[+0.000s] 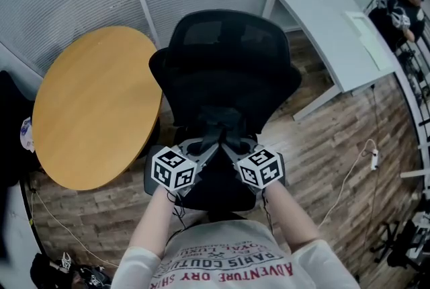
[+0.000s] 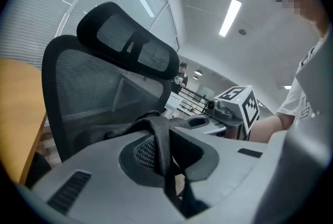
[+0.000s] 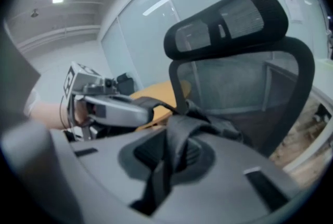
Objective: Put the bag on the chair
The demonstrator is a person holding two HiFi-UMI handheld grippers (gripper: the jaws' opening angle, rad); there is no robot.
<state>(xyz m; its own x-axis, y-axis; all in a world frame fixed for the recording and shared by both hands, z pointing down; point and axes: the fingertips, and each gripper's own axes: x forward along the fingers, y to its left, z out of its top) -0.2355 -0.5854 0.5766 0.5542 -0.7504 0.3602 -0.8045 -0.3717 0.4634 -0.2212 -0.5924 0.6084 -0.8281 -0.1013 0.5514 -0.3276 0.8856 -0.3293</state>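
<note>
Bag [image 1: 213, 188] hangs beneath my left tool [image 1: 199, 148] and right tool [image 1: 240, 146], each clenched on a strap [image 2: 161, 139]; next, I judge, lower it onto the chair [image 1: 228, 59] ahead and release.

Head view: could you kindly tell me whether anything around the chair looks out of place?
Nothing serious: the chair stands upright. Only a corded white power strip lies loose on the floor at the right.

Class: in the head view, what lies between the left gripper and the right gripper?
Black bag straps bridge the gap: left gripper and right gripper each clamp one, above the chair. The head view shows it.
</note>
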